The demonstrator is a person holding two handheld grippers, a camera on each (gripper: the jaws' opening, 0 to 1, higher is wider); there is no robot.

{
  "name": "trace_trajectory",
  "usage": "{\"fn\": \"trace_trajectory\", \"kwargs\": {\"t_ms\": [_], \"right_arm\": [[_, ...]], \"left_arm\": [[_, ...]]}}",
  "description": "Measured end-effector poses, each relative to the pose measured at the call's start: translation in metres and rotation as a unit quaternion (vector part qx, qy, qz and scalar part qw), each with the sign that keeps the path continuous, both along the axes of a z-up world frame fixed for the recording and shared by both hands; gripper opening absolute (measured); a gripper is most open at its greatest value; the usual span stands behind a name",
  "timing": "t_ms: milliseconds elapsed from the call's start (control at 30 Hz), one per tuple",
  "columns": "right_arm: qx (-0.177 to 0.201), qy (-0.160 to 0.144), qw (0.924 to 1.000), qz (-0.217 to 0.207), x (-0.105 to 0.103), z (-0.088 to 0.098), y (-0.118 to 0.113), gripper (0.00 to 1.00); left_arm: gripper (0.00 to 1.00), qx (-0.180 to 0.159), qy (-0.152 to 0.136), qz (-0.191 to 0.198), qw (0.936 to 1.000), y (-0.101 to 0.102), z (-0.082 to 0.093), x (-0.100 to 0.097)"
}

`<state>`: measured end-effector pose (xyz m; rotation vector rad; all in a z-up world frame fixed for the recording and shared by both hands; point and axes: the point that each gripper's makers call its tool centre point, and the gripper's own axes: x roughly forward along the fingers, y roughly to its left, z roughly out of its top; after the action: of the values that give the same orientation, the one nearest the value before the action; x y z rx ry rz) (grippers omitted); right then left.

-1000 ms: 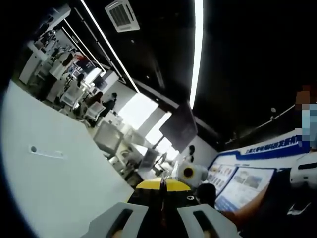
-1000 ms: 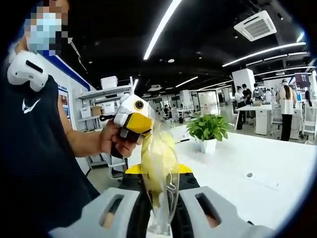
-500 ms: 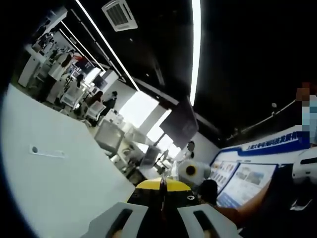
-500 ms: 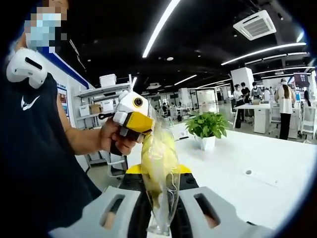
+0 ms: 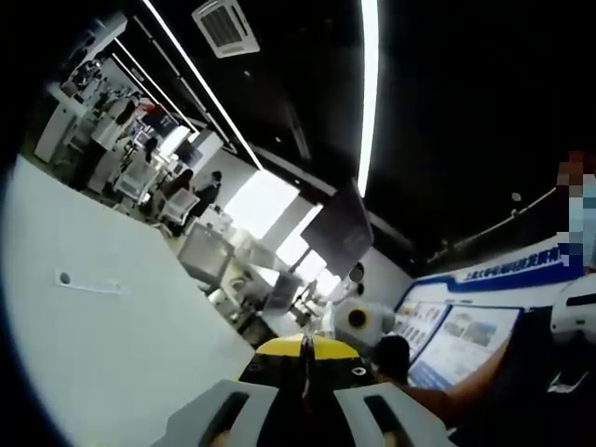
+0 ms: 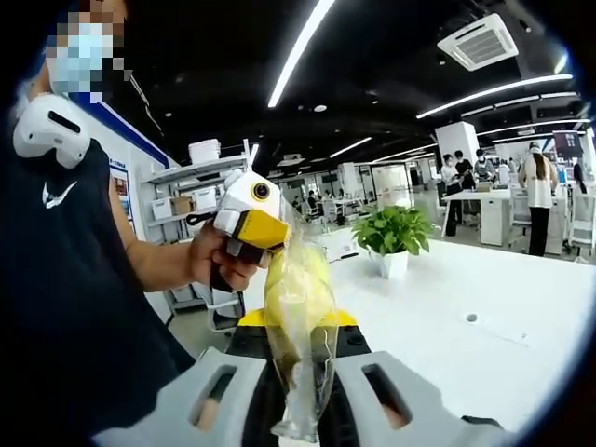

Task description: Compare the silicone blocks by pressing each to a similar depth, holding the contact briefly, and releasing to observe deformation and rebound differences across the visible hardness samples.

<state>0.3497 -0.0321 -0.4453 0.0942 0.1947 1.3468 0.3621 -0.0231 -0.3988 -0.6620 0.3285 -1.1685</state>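
A clear plastic bag point(image 6: 300, 317) with yellow contents stands upright between the jaws of my right gripper point(image 6: 300, 410), which is shut on its lower end. The bag's top reaches the yellow-and-white left gripper point(image 6: 247, 219), held in a person's hand point(image 6: 216, 263) at the left. In the left gripper view a thin strip of the bag point(image 5: 304, 358) runs between the jaws of my left gripper point(image 5: 305, 414), which looks shut on it. The right gripper point(image 5: 358, 323) shows beyond as a white rounded body. No silicone blocks are visible.
A white table point(image 6: 484, 326) stretches to the right with a potted plant point(image 6: 391, 237) on it, and it also lies at the left in the left gripper view point(image 5: 93, 345). A person in a dark shirt point(image 6: 65, 307) stands close on the left. Several people point(image 6: 538, 191) stand far off.
Almost nothing: both views shifted slightly, and the bag's crumpled lower end sits a little further left between the right jaws.
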Motion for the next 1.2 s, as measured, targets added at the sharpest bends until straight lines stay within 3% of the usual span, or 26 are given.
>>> {"fn": "trace_trajectory", "kwargs": {"t_ms": [1200], "right_arm": [[0.001,0.015,0.9998,0.008,-0.0001,-0.0070,0.0050,0.01]], "left_arm": [[0.00,0.002,0.004,0.004,1.0000,0.0046,-0.0066,0.0018]]}}
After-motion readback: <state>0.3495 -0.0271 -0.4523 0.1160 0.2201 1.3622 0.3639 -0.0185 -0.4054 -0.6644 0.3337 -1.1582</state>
